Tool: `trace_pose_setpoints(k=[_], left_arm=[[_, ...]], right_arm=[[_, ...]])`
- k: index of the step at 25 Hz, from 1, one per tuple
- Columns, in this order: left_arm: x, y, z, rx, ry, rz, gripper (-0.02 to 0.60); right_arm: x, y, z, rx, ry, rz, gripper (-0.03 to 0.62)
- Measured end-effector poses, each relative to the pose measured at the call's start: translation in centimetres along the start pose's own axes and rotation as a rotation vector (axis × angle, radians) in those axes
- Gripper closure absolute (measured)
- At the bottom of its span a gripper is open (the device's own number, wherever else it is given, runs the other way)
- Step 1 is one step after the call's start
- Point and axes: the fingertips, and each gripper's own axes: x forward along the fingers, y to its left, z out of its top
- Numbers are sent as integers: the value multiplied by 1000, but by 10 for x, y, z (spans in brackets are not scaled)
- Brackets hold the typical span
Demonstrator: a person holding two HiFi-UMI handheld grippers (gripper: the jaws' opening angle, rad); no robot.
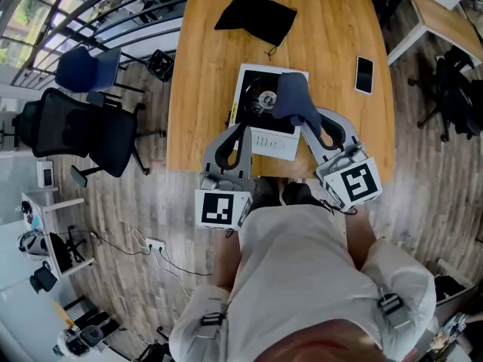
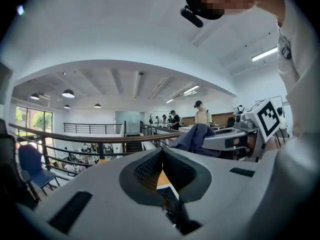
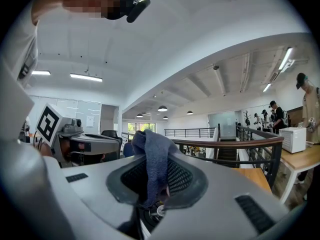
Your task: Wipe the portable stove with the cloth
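The white portable stove (image 1: 266,130) with its black burner (image 1: 263,100) stands on the wooden table (image 1: 204,74), near its front edge. A blue-grey cloth (image 1: 294,98) hangs over the stove's right side, and my right gripper (image 1: 306,121) is shut on it. In the right gripper view the cloth (image 3: 152,161) sticks up from between the closed jaws of that gripper (image 3: 150,184). My left gripper (image 1: 242,130) is shut and empty, its tips at the stove's left front edge. In the left gripper view its jaws (image 2: 161,151) meet, with the cloth (image 2: 194,136) off to the right.
A black fabric bundle (image 1: 256,17) lies at the table's far side and a dark phone (image 1: 364,74) at its right. Office chairs (image 1: 83,127) stand left of the table on the wooden floor. Another desk (image 1: 445,21) is at the far right.
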Motion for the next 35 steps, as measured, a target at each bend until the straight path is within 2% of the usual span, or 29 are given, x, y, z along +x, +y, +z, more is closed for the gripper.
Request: trace_pose_setpoints(k=[6,14,26,35], left_arm=[[25,26,-17,-22,22,-31,561],[71,69,-27,-39,42,-126,561],[121,101,-61,-60,105,-280,561],[147,128,-85,-98,134,-342,561]], right_arm=[[33,-7,-19,4,43,-23,519],[89,-20,-32,20,109,-88,519],[145,-26,-67,36,208,-161,519],[170,-33,-92,34,281,-232,519]])
